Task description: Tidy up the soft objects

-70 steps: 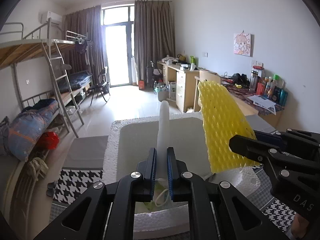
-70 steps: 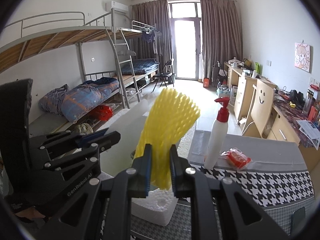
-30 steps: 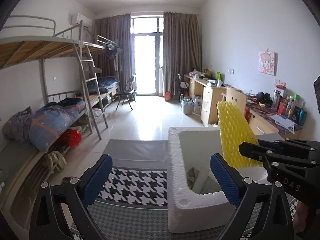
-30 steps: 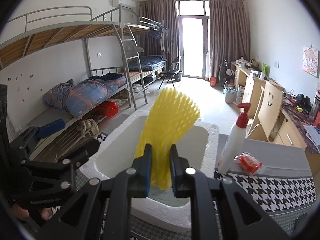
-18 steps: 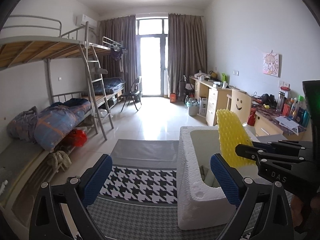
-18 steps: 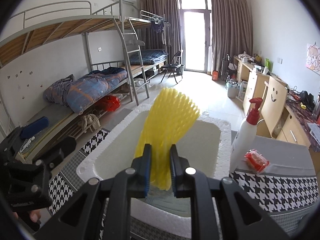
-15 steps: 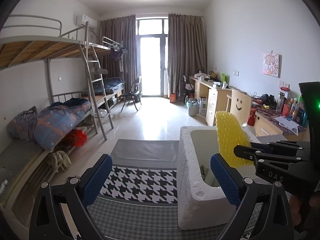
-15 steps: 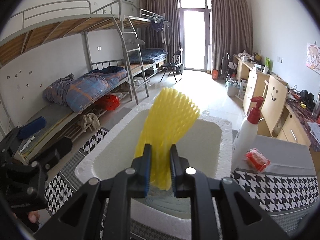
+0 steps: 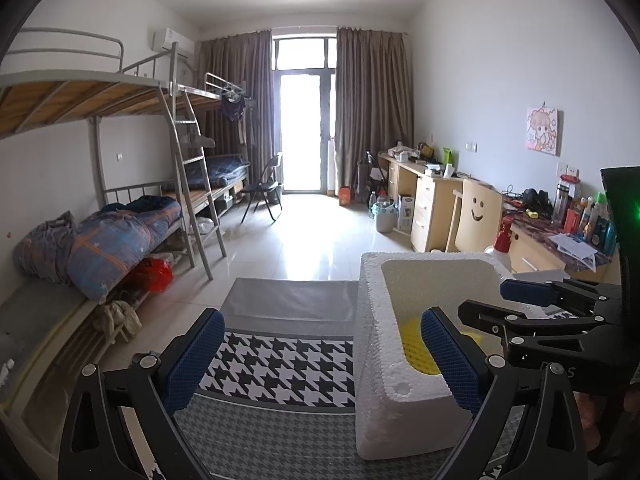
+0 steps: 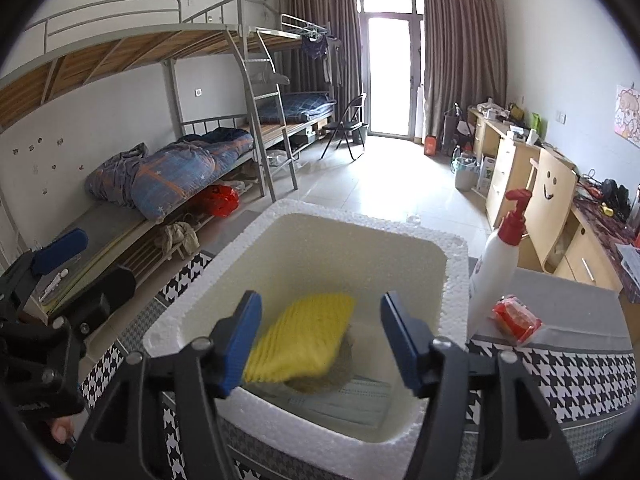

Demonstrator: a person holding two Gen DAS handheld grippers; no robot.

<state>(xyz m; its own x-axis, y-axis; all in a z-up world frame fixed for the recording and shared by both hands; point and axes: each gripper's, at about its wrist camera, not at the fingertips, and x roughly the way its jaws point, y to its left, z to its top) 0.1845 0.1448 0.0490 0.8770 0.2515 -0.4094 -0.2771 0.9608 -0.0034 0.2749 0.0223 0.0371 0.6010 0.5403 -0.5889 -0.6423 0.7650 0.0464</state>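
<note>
A white foam box [image 10: 456, 264] stands on the houndstooth-covered table [image 10: 576, 376]. A yellow foam net [image 10: 300, 340] lies loose inside it, on top of other soft items. My right gripper [image 10: 322, 344] is open and empty just above the box's near rim, its jaws either side of the net. In the left wrist view the box [image 9: 372, 320] is at the right with the yellow net [image 9: 412, 344] showing inside. My left gripper [image 9: 320, 360] is open and empty, to the left of the box. The right gripper [image 9: 516, 300] shows at the far right.
A white pump bottle with a red top [image 10: 496, 264] and a red packet [image 10: 516, 320] stand on the table right of the box. Bunk beds [image 9: 120, 220] line the left wall, desks [image 9: 432, 204] the right.
My right gripper has opened and let go of the yellow net, which has dropped from upright between the fingers into the box. The left gripper has stayed open.
</note>
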